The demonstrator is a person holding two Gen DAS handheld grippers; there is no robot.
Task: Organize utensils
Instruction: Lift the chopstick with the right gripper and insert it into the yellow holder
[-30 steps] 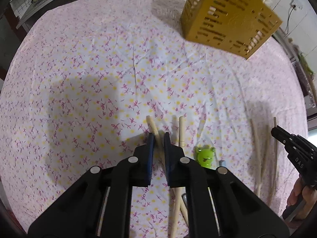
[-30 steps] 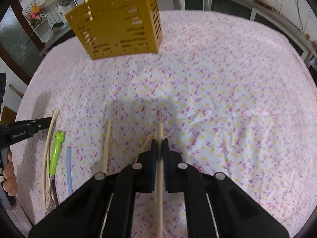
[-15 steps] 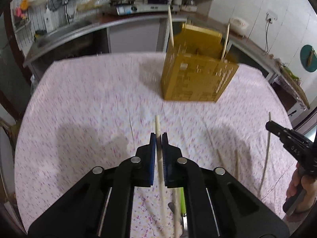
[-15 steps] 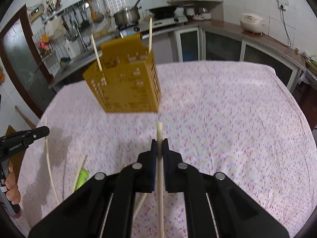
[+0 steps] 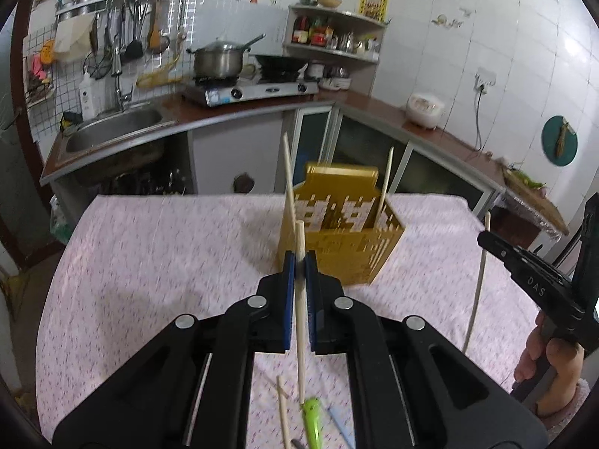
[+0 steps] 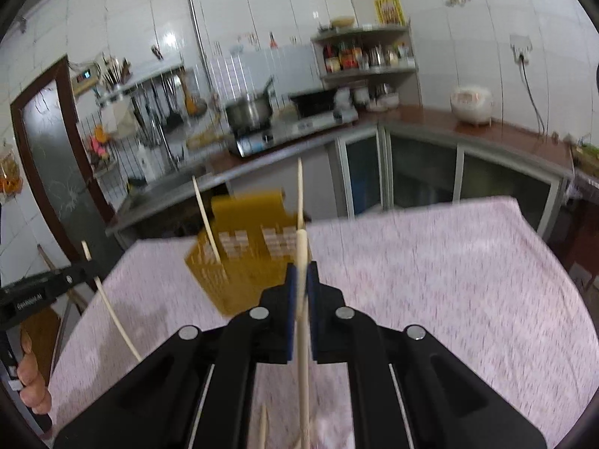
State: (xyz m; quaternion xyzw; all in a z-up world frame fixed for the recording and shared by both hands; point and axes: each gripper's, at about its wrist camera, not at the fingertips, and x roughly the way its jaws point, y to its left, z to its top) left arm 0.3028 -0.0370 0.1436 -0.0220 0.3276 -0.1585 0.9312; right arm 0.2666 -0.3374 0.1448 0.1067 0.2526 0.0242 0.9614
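Chopstick, left point(image 5: 299, 247): clamped upright in your left tongs point(image 5: 299, 262); its lower end hangs free above the bench point(image 5: 149, 262)
Holder point(image 5: 344, 235): yellow slotted box standing beyond those tongs; two chopsticks upright in it
Frog utensil point(image 5: 312, 417): lying on the bench below your left tongs
Chopstick, right point(image 6: 302, 262): your right tongs point(image 6: 301, 273) are closed on it; holder just behind

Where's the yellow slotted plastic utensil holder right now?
The yellow slotted plastic utensil holder stands at the far middle of the floral-clothed table, just beyond the left gripper, with two wooden chopsticks upright inside it.
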